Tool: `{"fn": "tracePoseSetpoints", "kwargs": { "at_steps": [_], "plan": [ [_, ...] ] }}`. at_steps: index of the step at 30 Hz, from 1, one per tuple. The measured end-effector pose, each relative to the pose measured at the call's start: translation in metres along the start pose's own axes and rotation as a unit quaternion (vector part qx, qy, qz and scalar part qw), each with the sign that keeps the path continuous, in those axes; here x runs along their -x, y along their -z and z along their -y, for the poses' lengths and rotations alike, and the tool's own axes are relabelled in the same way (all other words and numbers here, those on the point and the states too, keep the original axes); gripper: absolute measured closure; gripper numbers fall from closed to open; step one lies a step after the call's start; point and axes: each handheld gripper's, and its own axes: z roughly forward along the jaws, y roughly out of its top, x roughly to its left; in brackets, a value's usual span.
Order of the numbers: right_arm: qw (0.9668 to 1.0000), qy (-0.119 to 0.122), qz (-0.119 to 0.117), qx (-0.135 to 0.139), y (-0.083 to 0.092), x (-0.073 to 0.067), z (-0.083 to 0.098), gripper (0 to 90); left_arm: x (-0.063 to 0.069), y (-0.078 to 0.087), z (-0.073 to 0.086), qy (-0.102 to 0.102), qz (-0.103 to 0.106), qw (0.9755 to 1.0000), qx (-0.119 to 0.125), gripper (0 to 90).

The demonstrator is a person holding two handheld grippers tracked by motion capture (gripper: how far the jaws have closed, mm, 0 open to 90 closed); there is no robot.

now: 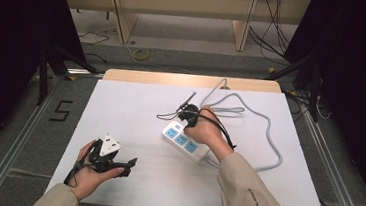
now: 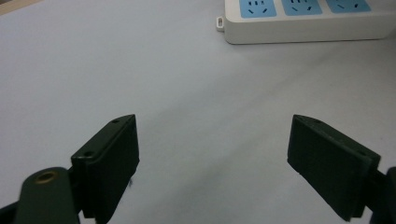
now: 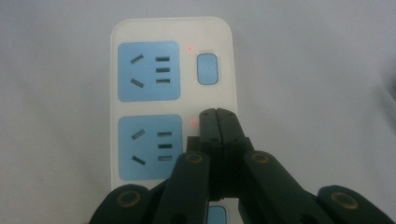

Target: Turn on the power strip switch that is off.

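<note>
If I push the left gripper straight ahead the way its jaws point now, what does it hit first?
Probably nothing soon: the left gripper is open over the bare white table. The power strip lies farther on, right of the jaws' centre line, so whether the gripper would meet it is unclear.

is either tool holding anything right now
No. The left tool is open over bare table; the right tool is shut, tips on the power strip, gripping nothing.

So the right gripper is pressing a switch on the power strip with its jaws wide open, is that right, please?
Not quite: the right gripper is shut, its jaws together, with the tip at a switch on the power strip. The right gripper view shows this.
</note>
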Motion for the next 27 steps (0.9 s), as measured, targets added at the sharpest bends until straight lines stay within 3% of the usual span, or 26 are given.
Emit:
{"fn": "tracePoseSetpoints", "kwargs": {
  "at_steps": [2,16,27],
  "plan": [
    [0.9999,-0.010,-0.003,0.004,0.0000,-0.0007,0.0003,90.0,0.0002,0.0000,0.0000,0.000,0.000,1.0000,0.000,16.4],
    [1.0000,-0.005,-0.005,0.005,0.0015,-0.0003,0.0012,90.0,0.0000,-0.0004,0.0000,0.000,0.000,1.0000,-0.001,16.4],
    [0.9996,-0.009,-0.008,0.024,0.0058,0.0017,0.0033,90.0,-0.0002,0.0001,0.0000,-0.001,-0.001,1.0000,-0.001,16.4]
  ]
}}
